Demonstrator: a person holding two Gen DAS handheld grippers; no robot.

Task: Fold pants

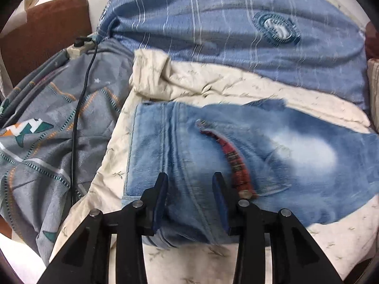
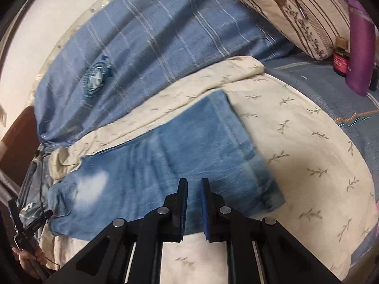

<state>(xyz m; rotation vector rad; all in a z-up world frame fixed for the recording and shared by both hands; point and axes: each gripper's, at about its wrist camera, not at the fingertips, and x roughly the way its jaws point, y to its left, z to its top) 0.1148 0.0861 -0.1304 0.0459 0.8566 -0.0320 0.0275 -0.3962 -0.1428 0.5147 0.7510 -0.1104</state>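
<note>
Between the open fingers of the left tongs (image 1: 189, 177), which are gripping nothing, a raised seam fold of the jeans (image 1: 272, 146) lies loose, close to the jeans' near edge. The right tongs (image 2: 194, 182) are all but closed, with only a slim slot between the pads and nothing caught in it; they hang over the near edge of the leg end.

Only the left view shows the red plaid pocket trim (image 1: 234, 163) just right of its fingers. It also shows the grey patterned blanket (image 1: 47, 118) heaped at the bed's left side, with a black cable (image 1: 78, 108) running over it to a power strip (image 1: 78, 48). Only the right view shows the hem end of the jeans, lying square on the cream sheet (image 2: 296, 142). At the bed's far right corner it also takes in a pillow (image 2: 296, 7), a purple bottle (image 2: 360, 47) and a small jar (image 2: 341, 61), and at lower left a hand (image 2: 28, 259) holding the other tongs.

Bare cream sheet borders the jeans on the near side and, widely, past the hem. Along the far edge a blue striped cover (image 1: 213, 23) lies close.
</note>
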